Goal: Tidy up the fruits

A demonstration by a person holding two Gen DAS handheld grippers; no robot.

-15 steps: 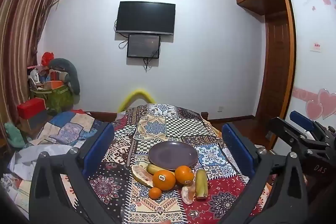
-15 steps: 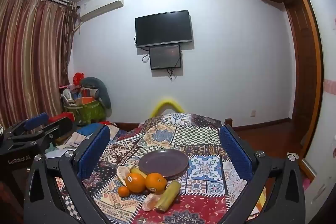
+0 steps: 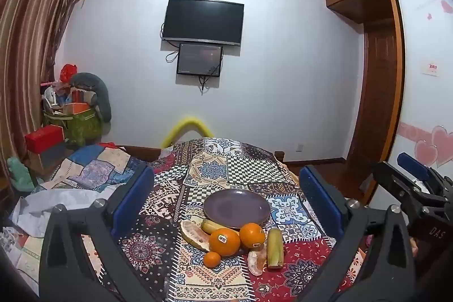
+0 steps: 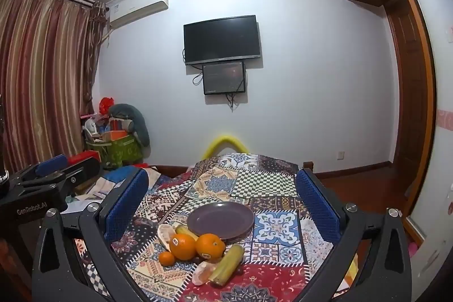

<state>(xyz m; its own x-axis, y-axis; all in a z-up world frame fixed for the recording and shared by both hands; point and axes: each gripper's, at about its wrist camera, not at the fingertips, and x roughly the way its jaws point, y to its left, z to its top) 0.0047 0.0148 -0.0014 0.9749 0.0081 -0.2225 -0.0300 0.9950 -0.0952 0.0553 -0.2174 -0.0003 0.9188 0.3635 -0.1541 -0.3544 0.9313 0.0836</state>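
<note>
An empty purple plate (image 3: 236, 204) (image 4: 220, 218) sits on the patchwork table cloth (image 3: 215, 169). In front of it lie two large oranges (image 3: 224, 242) (image 3: 252, 235) (image 4: 182, 246) (image 4: 210, 245), a small tangerine (image 3: 211, 259) (image 4: 166, 258), a pomelo wedge (image 3: 194, 234) (image 4: 164, 234), a banana (image 3: 211, 226) (image 4: 185, 231), a peeled citrus piece (image 3: 256, 262) (image 4: 203, 272) and a yellow-green stalk piece (image 3: 275, 247) (image 4: 226, 263). My left gripper (image 3: 226, 198) is open and empty, above and short of the fruit. My right gripper (image 4: 222, 201) is open and empty, likewise short of the fruit.
The other gripper shows at each view's edge (image 3: 416, 188) (image 4: 48, 183). A yellow chair back (image 3: 187, 129) stands behind the table. Bedding (image 3: 70, 177) and a cluttered green bag (image 3: 79, 120) lie at the left. A wooden door (image 3: 376, 92) is at the right.
Both views have barely shifted. The fruit and plate have not moved, and both grippers stay open.
</note>
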